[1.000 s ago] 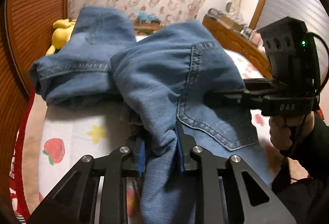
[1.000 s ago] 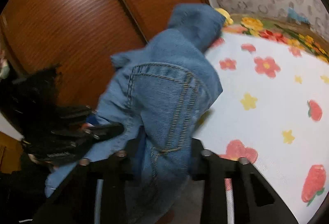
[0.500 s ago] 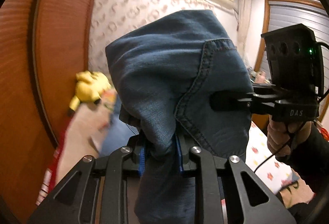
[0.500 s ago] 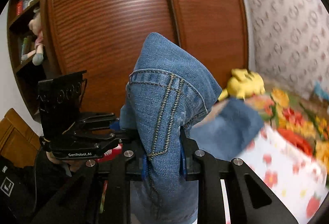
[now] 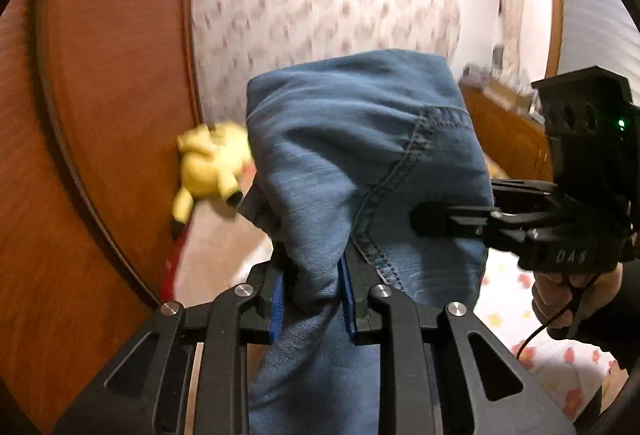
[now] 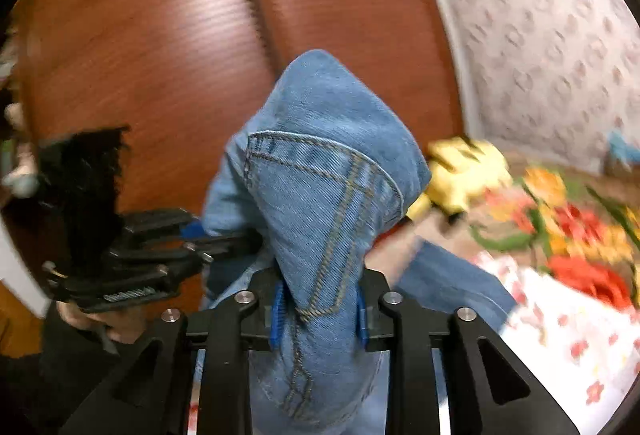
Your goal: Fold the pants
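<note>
The blue jeans (image 5: 352, 171) are held up in the air by both grippers. My left gripper (image 5: 314, 287) is shut on a bunched fold of denim near a seam. My right gripper (image 6: 320, 305) is shut on the waist part by a back pocket (image 6: 320, 203). The right gripper also shows in the left wrist view (image 5: 448, 221), clamped on the jeans' right side. The left gripper shows in the right wrist view (image 6: 224, 241) at the left. A leg of the jeans (image 6: 448, 279) trails down onto the bed.
A floral bedsheet (image 6: 568, 327) covers the bed at the lower right. A yellow plush toy (image 5: 212, 163) lies by the brown wooden wardrobe door (image 6: 160, 47). A wooden footboard (image 5: 504, 131) and patterned wallpaper (image 5: 320, 3) stand behind.
Both grippers have lifted the jeans off the bed and now tilt back down a little. The views swung from the sheet up to the wardrobe and wall. Both stayed shut.
</note>
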`<state>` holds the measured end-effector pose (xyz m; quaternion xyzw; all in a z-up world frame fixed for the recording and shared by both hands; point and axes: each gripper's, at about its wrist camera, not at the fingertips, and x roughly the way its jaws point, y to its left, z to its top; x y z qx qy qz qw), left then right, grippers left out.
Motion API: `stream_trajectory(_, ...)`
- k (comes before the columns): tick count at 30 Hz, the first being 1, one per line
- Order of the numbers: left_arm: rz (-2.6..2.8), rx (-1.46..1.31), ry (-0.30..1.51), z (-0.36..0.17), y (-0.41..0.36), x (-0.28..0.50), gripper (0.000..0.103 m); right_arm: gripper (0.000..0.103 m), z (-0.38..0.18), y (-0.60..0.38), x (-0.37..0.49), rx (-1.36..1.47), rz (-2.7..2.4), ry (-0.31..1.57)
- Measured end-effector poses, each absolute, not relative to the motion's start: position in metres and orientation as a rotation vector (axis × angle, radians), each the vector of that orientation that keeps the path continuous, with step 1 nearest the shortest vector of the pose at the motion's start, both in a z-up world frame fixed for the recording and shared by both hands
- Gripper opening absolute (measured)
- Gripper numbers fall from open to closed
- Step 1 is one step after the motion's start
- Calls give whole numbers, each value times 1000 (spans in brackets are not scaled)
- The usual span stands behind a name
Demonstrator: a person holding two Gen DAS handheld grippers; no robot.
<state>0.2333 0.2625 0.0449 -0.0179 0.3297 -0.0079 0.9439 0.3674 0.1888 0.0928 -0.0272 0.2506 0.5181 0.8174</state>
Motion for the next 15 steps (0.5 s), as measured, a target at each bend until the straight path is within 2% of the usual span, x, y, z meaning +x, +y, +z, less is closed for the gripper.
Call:
stream_trajectory(1, -15, -35, 708, 32, 261, 246, 24, 40, 77, 194, 381, -76, 1061, 578)
stream_trajectory(3, -10, -30, 758, 9, 258, 268, 24, 45, 59, 201, 398, -100, 996, 620)
stream_trajectory(6, -2, -36, 775, -3, 256, 280, 25, 52, 57, 206, 411, -102, 975, 664)
stream_trajectory(7, -4, -41, 777, -4, 257, 283, 26, 58, 57, 203, 412, -103, 957, 674)
stream_trajectory(11, 4, -41, 786, -1, 254, 288, 29, 60, 75, 181, 408, -104, 917, 654)
stream_trajectory(15, 30, -26, 763, 6, 252, 289, 47, 60, 102, 164, 394, -111, 853, 522)
